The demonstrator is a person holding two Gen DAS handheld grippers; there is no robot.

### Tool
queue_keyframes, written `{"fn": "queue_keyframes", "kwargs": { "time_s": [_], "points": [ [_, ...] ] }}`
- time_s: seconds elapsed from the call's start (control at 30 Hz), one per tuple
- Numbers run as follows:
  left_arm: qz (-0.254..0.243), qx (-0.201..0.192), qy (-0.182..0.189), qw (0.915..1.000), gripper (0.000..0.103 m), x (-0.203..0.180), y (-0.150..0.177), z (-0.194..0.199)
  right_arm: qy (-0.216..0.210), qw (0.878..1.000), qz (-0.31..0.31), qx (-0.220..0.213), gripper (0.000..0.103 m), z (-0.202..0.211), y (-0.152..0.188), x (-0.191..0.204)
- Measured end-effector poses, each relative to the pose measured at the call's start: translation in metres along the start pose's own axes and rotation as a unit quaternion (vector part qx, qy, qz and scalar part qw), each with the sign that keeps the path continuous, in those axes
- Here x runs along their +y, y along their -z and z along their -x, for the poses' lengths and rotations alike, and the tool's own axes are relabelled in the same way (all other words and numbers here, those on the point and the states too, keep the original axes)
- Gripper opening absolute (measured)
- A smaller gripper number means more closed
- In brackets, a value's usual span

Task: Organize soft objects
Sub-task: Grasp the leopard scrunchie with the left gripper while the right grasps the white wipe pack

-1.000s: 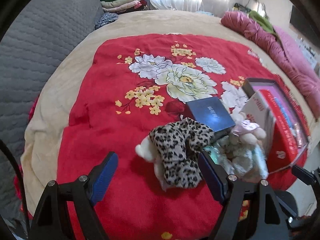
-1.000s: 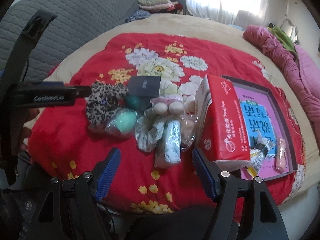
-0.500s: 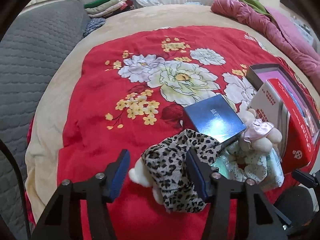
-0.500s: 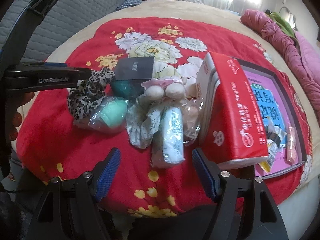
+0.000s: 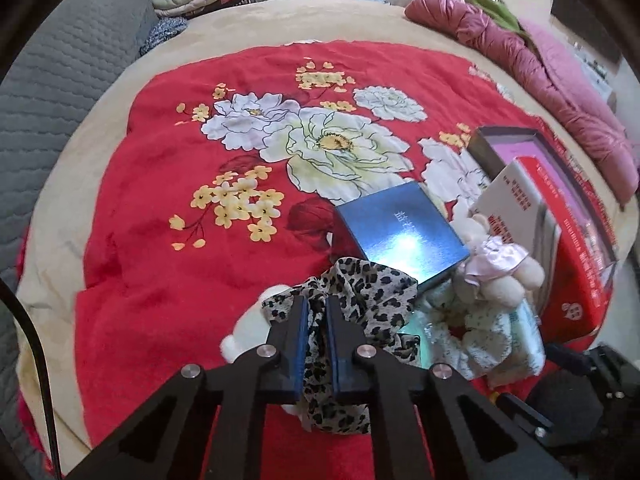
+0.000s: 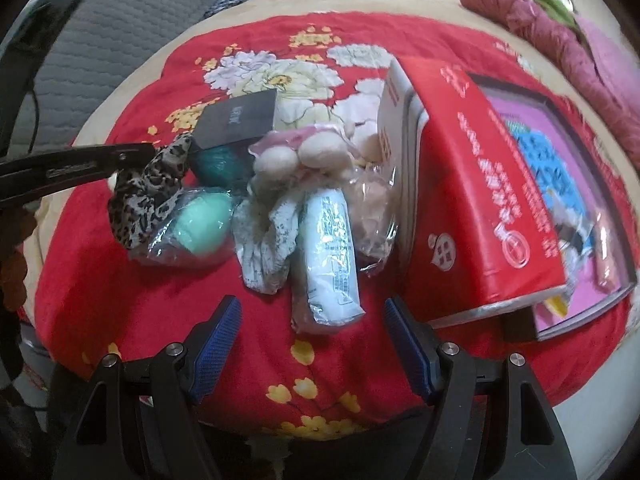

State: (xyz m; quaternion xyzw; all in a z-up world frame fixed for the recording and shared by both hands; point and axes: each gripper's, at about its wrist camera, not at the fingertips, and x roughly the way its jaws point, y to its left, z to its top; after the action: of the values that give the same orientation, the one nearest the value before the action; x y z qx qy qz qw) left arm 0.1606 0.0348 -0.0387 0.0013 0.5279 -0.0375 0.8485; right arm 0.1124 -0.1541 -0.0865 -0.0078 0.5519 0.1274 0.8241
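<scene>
Soft objects lie heaped on a red floral blanket that spreads out ahead of both tongs. A red box stands ahead and to the right of the right tongs, whose 2 jaws are spread wide with nothing between them. Just ahead of them lie a white wrapped roll, a floral cloth and a mint-green ball in plastic. The left tongs have just been closing and now pinch the leopard-print cloth, with a blue box just beyond and a small plush toy to their right.
</scene>
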Motion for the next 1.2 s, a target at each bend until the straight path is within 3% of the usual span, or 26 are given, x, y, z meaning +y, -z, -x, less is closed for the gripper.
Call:
{"fn": "queue_keyframes", "kwargs": {
  "time_s": [0.03, 0.1, 0.13, 0.3, 0.53, 0.7, 0.87, 1.2],
  "points": [
    [0.009, -0.001, 0.01, 0.9999, 0.008, 0.004, 0.0, 0.001, -0.004, 1.0, -0.004, 0.002, 0.072, -0.002, -0.001, -0.001],
    [0.026, -0.004, 0.029, 0.9992, 0.008, 0.011, 0.002, 0.004, -0.008, 1.0, -0.014, -0.003, 0.056, -0.005, -0.003, -0.004],
    [0.031, -0.005, 0.035, 0.9989, 0.008, 0.014, 0.003, 0.005, -0.011, 1.0, -0.017, -0.003, 0.054, -0.006, -0.004, -0.005],
    [0.043, -0.009, 0.047, 0.9979, 0.008, 0.022, 0.006, 0.011, -0.02, 0.999, -0.029, 0.006, 0.026, -0.013, -0.004, -0.008],
    [0.05, -0.011, 0.062, 0.9967, 0.008, 0.026, 0.016, 0.02, -0.036, 0.999, -0.018, -0.004, 0.02, -0.002, 0.004, -0.005],
    [0.053, -0.009, 0.06, 0.9967, 0.007, 0.029, 0.035, 0.029, -0.045, 0.999, -0.009, 0.011, 0.02, 0.001, 0.018, -0.005],
    [0.06, -0.001, 0.063, 0.9962, 0.006, 0.033, 0.054, 0.031, -0.043, 0.999, -0.007, -0.006, 0.019, 0.011, 0.02, -0.007],
    [0.05, -0.003, 0.09, 0.9947, 0.007, 0.023, 0.069, 0.029, -0.052, 0.999, -0.006, 0.002, 0.019, 0.005, 0.019, -0.008]
  ]
}}
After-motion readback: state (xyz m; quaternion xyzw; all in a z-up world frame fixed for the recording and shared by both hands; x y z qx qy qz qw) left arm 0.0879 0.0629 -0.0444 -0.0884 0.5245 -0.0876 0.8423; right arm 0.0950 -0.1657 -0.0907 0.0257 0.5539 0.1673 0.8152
